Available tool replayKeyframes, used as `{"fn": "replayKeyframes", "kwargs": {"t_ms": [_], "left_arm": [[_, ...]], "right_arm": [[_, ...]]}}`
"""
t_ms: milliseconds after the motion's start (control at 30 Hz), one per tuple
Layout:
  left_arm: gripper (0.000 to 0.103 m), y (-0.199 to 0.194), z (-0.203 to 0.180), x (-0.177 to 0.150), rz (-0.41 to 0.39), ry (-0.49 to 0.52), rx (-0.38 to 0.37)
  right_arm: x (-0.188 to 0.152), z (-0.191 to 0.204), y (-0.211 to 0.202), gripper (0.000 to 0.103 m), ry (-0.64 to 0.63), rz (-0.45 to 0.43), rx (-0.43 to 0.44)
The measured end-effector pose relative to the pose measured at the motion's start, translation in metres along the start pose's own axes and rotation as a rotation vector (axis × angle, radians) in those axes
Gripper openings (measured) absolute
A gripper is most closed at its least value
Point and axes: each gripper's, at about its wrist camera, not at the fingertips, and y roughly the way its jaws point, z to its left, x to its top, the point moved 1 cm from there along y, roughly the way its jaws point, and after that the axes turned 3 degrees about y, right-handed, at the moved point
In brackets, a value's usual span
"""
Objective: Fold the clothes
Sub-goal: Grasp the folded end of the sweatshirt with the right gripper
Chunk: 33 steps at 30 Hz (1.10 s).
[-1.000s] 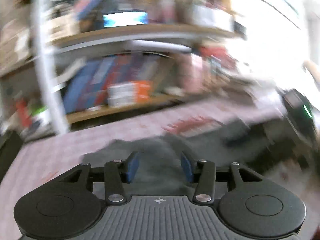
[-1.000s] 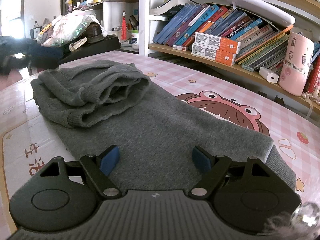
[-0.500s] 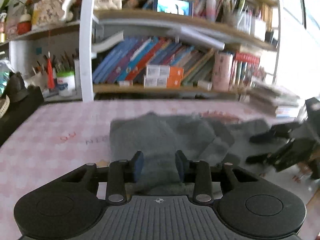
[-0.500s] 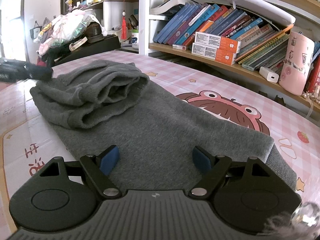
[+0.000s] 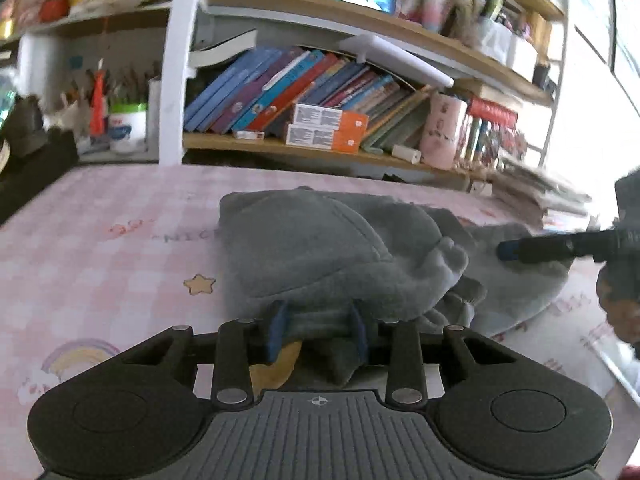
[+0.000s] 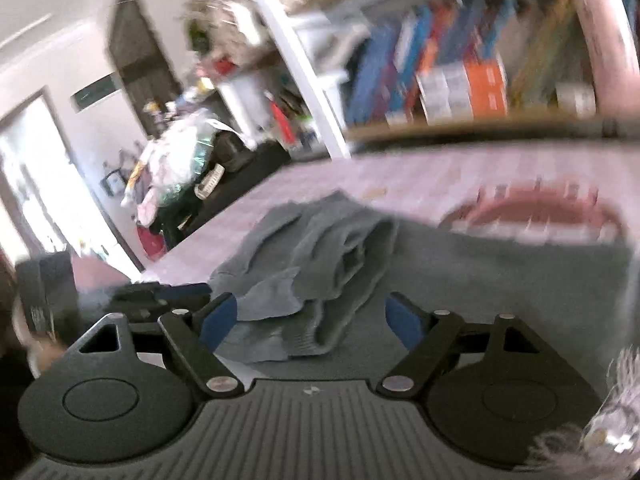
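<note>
- The left gripper (image 5: 318,330) is clenching a bunched fold of the grey sweater (image 5: 332,248), with the knit packed between its two blue pads (image 5: 277,326) and a tongue of fabric hanging down toward the gripper body.
- The grey sweater is lying on the pink checked tablecloth (image 5: 100,256), its heaped, rumpled part sitting just ahead of the left gripper and a flatter part spreading away to the right.
- The right gripper (image 6: 310,322) is hovering with its jaws spread wide, gripping nothing, and the sweater's ribbed edge is showing between and just beyond its fingers.
- In the right wrist view, which is blurred, the sweater (image 6: 320,252) is showing as a crumpled heap on the left with a flat grey panel running off to the right.
- One blue-tipped finger of the right gripper (image 5: 508,250) is reaching in from the right edge of the left wrist view, sitting over the flat part of the sweater; contact cannot be judged.
- A small yellow star print (image 5: 199,285) is showing on the tablecloth just left of the sweater.
- Behind the table, a wooden bookshelf (image 5: 320,148) is holding slanted books (image 5: 280,88), two white-and-orange boxes (image 5: 326,128) and a pink cup (image 5: 444,136).
</note>
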Motion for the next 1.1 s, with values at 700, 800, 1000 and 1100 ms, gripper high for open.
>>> {"fn": "replayKeyframes", "kwargs": {"t_ms": [700,800,1000,1100], "left_arm": [[0.035,-0.004,0.009,-0.005,-0.023,-0.047,-0.046],[0.035,-0.004,0.009,-0.005,-0.024,-0.050,-0.050],[0.035,-0.004,0.010,-0.005,-0.025,-0.053,-0.051],[0.035,-0.004,0.009,-0.005,-0.026,-0.050,-0.047]], "right_arm": [[-0.004,0.016,0.045,0.021,0.138,-0.010,-0.123],[-0.009,-0.013,0.047,0.022,0.325,0.019,-0.072],[0.000,0.005,0.030,0.030,0.223,-0.060,-0.137],[0.005,0.022,0.031,0.031,0.119,-0.097,-0.166]]}}
